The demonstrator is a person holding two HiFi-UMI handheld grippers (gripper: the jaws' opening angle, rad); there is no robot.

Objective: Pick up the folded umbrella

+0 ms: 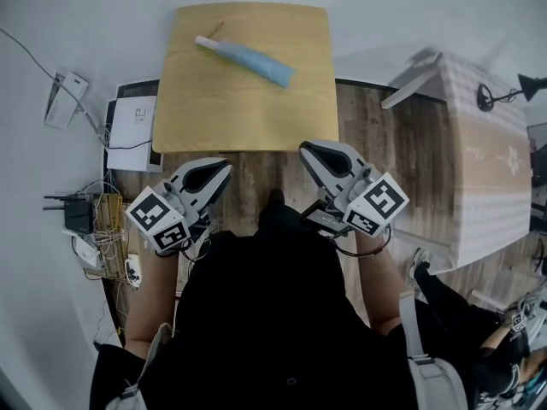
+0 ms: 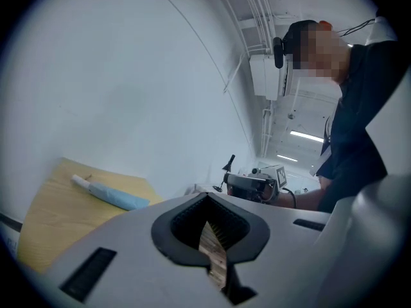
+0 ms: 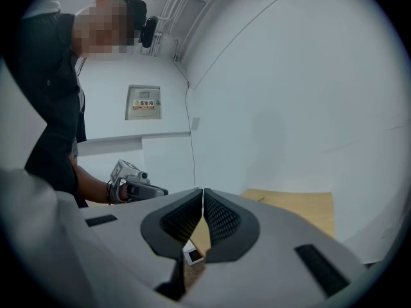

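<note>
In the head view, the folded umbrella (image 1: 248, 60), pale blue with a white handle end, lies at a slant on the far part of a wooden table (image 1: 248, 118) that stands against a white wall. The left gripper (image 1: 224, 167) and the right gripper (image 1: 306, 148) are both held over the plank floor (image 1: 385, 143), short of the table's near edge and well apart from the umbrella. Each one points towards the table. A router (image 1: 77, 213) and a tangle of cables (image 1: 107, 237) sit on the floor at the left.

In the left gripper view, the jaws meet at their tips and have hold of nothing. Only a sliver of floor shows through the gap lower down between the dark pads. The umbrella lies beyond and to the left on the table top, and the right gripper is in view off to the right in the person's hand.

In the right gripper view, the jaws are pressed together with just a thin seam between the ribbed pads and nothing in them. A corner of the table shows to the right, and the umbrella is out of this view.
</note>
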